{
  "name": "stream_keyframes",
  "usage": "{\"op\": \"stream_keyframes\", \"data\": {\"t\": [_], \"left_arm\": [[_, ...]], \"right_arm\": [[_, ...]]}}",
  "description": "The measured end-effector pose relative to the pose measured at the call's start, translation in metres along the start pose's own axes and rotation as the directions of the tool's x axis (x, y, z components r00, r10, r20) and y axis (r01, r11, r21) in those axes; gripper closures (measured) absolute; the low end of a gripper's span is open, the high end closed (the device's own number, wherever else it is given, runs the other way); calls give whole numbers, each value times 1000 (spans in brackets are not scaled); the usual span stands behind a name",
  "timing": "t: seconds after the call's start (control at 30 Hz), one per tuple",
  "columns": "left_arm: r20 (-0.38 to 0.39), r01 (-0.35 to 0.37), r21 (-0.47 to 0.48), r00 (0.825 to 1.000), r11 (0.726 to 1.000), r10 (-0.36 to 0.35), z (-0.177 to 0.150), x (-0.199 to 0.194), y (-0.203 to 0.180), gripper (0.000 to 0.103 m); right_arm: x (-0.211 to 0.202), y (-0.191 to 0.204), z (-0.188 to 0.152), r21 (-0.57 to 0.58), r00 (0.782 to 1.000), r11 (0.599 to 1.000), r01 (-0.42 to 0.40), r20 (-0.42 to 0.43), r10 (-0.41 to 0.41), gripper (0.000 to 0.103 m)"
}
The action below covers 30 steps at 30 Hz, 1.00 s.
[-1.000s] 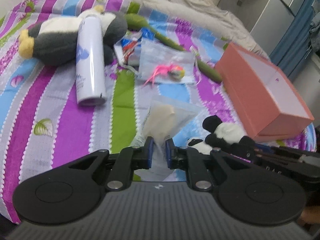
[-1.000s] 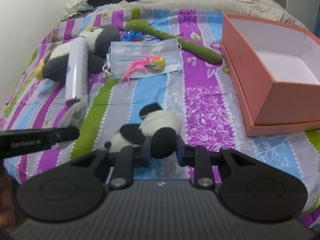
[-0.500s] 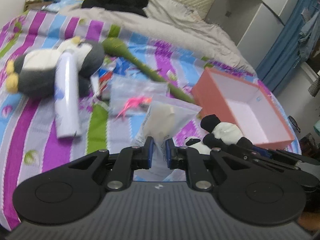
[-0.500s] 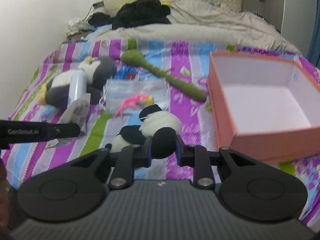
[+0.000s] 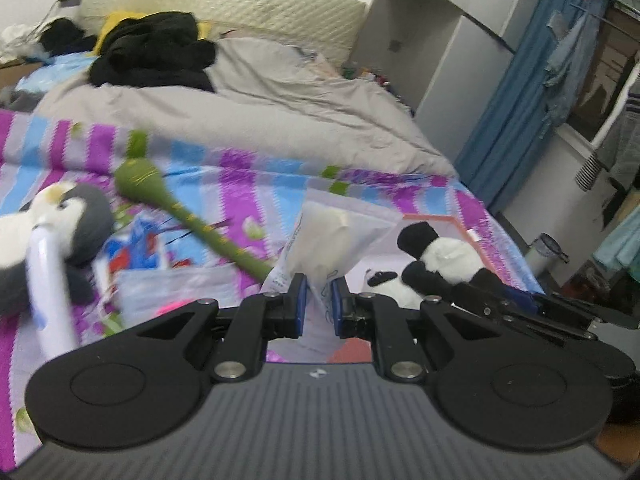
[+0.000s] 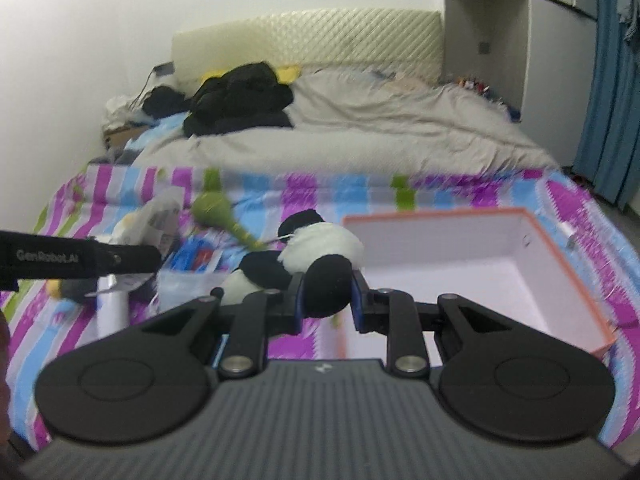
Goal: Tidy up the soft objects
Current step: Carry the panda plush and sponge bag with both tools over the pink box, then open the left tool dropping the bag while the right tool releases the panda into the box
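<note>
Panda (image 6: 320,246) (apparently clamped) beside box (image 6: 532,280)

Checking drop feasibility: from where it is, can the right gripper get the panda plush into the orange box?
Probably yes. The right gripper holds the panda plush just left of the orange box, whose open top shows nothing inside or across it.

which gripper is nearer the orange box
Right. The right gripper, holding the panda, is at the orange box rim; the left gripper is further left.
</note>
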<state>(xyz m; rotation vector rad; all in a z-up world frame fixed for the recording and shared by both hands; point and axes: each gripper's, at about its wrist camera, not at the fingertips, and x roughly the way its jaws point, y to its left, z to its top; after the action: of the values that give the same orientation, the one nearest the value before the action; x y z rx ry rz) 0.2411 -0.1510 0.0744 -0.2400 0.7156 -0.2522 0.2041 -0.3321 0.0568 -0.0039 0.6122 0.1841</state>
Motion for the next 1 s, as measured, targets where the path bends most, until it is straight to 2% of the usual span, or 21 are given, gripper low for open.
{"op": "stream_keyframes", "data": {"t": [0.27, 0.43, 0.6, 0.67, 0.93, 1.0], "left_arm": [[-36, 64, 38, 997, 997, -63, 30, 49, -64, 87], [-97, 95, 64, 991, 993, -88, 29, 91, -95, 87], [-181, 121, 77, 978, 990, -105, 16, 139, -115, 87], [-216, 122, 71, 971, 990, -104, 8, 159, -113, 87], [-351, 116, 53, 932, 992, -90, -28, 221, -103, 87], [-364, 108, 57, 928, 992, -81, -35, 230, -102, 87]], "right_arm": [[-4, -53, 31, 26, 996, 997, 72, 59, -74, 77], [10, -86, 34, 48, 991, 991, 126, 35, -128, 77], [37, -118, 22, 72, 985, 983, 169, -59, -164, 77], [48, -127, 14, 78, 980, 981, 180, -100, -172, 77], [99, -156, -28, 88, 947, 974, 209, -267, -179, 77], [107, -162, -40, 99, 938, 972, 213, -299, -174, 77]]}}
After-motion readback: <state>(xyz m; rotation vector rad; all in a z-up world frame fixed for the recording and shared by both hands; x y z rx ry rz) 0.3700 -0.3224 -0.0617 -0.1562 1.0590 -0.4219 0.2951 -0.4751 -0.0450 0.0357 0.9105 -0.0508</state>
